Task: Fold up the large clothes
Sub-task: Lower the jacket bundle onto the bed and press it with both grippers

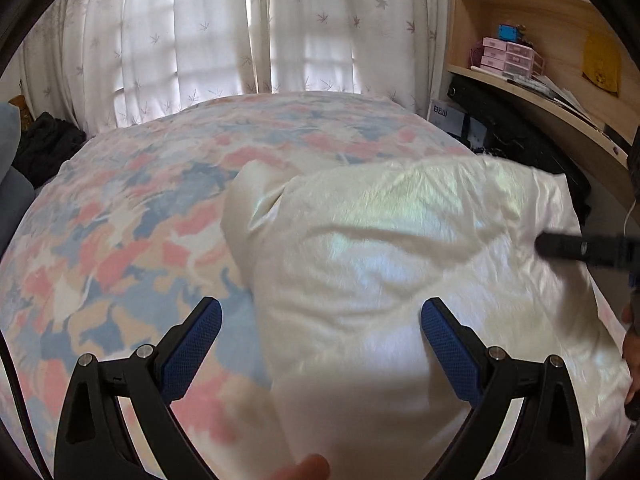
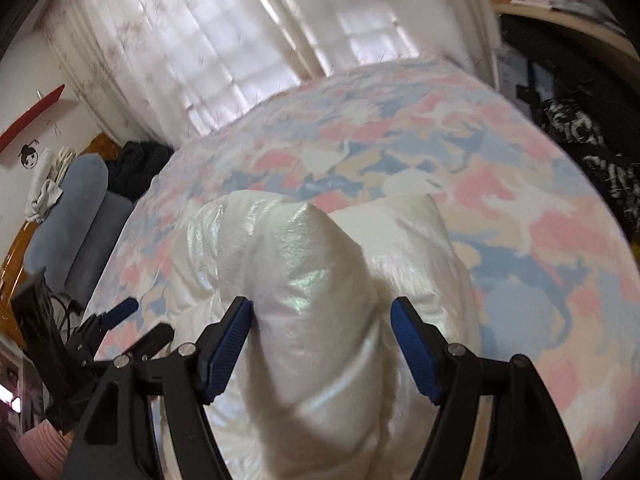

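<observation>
A white, shiny padded jacket (image 1: 400, 248) lies crumpled on the right side of the bed. My left gripper (image 1: 322, 316) hovers open over its near left edge, and neither blue pad touches the cloth. A black finger (image 1: 576, 249) of my right gripper reaches in over the jacket from the right, blurred. In the right wrist view a puffy fold of the jacket (image 2: 312, 280) stands up between the jaws of my right gripper (image 2: 322, 314). Those jaws are wide apart and do not pinch it. My left gripper (image 2: 140, 322) shows low at the left of that view.
The bedspread (image 1: 140, 220) has a pink, blue and white pattern. White curtains (image 1: 200, 40) hang behind the bed. A wooden shelf (image 1: 532, 92) with pink drawers and a dark bag (image 2: 592, 148) stand at the right. Grey pillows (image 2: 80, 216) and dark clothes (image 2: 140, 168) lie left.
</observation>
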Tool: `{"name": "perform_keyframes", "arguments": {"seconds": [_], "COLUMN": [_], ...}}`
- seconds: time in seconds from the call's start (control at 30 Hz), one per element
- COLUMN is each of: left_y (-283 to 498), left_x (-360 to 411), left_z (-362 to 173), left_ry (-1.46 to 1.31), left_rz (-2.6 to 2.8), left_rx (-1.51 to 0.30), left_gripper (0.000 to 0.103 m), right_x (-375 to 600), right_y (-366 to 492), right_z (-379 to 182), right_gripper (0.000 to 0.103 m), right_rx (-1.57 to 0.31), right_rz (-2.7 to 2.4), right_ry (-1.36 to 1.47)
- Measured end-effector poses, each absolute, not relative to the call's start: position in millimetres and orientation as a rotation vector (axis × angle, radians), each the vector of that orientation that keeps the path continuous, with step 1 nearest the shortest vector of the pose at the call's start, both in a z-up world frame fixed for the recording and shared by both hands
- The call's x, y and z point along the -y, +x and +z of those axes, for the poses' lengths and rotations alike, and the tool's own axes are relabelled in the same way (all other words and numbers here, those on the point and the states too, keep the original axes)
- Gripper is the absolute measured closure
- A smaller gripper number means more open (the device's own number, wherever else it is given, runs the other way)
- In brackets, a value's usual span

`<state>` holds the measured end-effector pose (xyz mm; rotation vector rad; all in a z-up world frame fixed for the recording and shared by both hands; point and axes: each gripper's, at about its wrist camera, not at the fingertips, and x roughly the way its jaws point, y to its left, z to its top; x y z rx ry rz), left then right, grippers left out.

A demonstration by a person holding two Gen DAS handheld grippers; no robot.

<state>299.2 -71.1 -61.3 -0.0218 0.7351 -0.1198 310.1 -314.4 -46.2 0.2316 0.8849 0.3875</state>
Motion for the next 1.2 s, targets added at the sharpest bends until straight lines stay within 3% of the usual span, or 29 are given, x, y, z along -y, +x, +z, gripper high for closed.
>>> {"name": "perform_keyframes", "arguments": {"seconds": [0.1, 0.23, 0.57, 1.2], "left_y": [310, 320, 322, 341], "left_x": [80, 102, 196, 179], "left_z": [-66, -60, -73, -110], "left_ry": [-0.051, -0.084, 0.198, 0.079], "left_rz": [-0.15, -0.212, -0.248, -0.25], "left_rx": [-0.721, -0.704, -0.735, -0.776], "left_gripper": [0.004, 0.004, 0.004, 0.001], "right_x": [315, 331, 374, 385], "right_y": [319, 299, 291, 309], "right_z": [-61, -54, -87, -151], "right_gripper": [0.065, 0.075, 0.071, 0.063], "right_rx": [-0.916, -0.858, -0.86, -0.801], "right_rz": [0.439, 0.406, 0.255, 0.347], "right_ry": [0.247, 0.256, 0.349, 0.516]}}
